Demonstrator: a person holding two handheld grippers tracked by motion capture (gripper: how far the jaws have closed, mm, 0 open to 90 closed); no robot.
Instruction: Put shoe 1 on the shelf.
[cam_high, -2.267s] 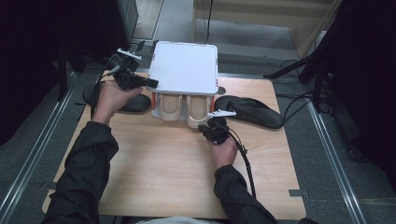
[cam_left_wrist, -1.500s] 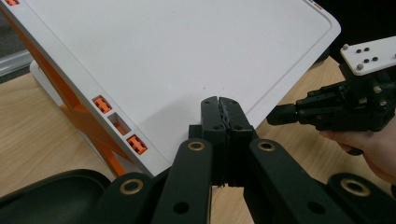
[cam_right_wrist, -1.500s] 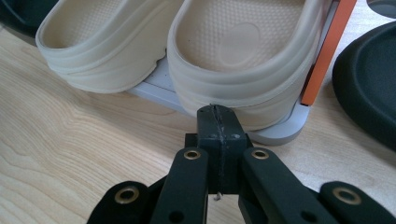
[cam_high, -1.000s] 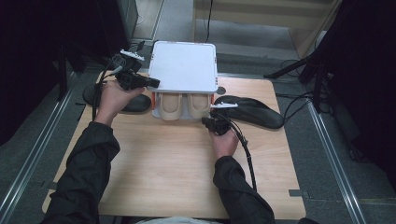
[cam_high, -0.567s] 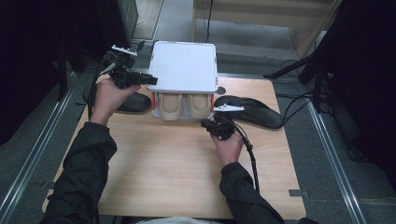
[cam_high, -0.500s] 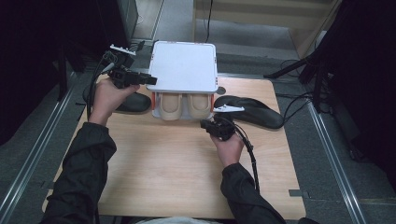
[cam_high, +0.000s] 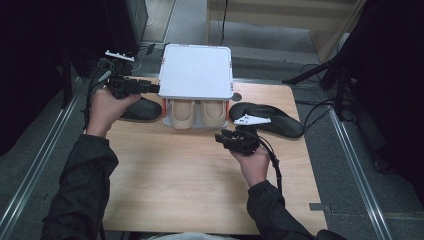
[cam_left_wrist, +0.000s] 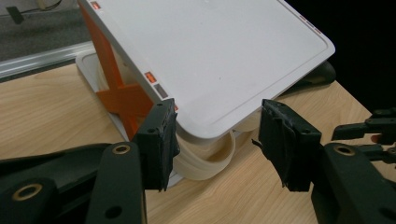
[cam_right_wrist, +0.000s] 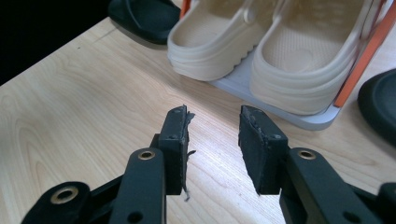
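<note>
Jaws of the left gripper (cam_left_wrist: 215, 140) stand parted with nothing between them, their pads on either side of the near corner of a white shoe rack (cam_left_wrist: 210, 60), not touching it as far as the left gripper view shows. In the high view this gripper (cam_high: 150, 88) is held by the left hand (cam_high: 107, 107) off the bench's far left corner, pointing at the rack's left edge. The right gripper (cam_right_wrist: 212, 142) is also open, a moderate gap between its worn pads, and holds nothing; it hovers over bare wood, aimed at the rack's lower shelf. From above, the right gripper (cam_high: 229, 140) sits in the right hand (cam_high: 255, 162) near the middle of the bench (cam_high: 175, 190), just in front of the rack. The rack (cam_high: 196, 70) stands at the far edge, its flat white top carried on orange crossed side struts (cam_left_wrist: 122, 95); small orange and grey marks along the rim are too small to read, and no writing can be made out. On the lower shelf a pair of beige clogs (cam_right_wrist: 261, 51) rests side by side, heels toward the person. A black shoe (cam_high: 142, 109) lies just left of the rack, another black shoe (cam_high: 270, 117) just right of it, near the right edge. Dark sleeves cover both forearms.
</note>
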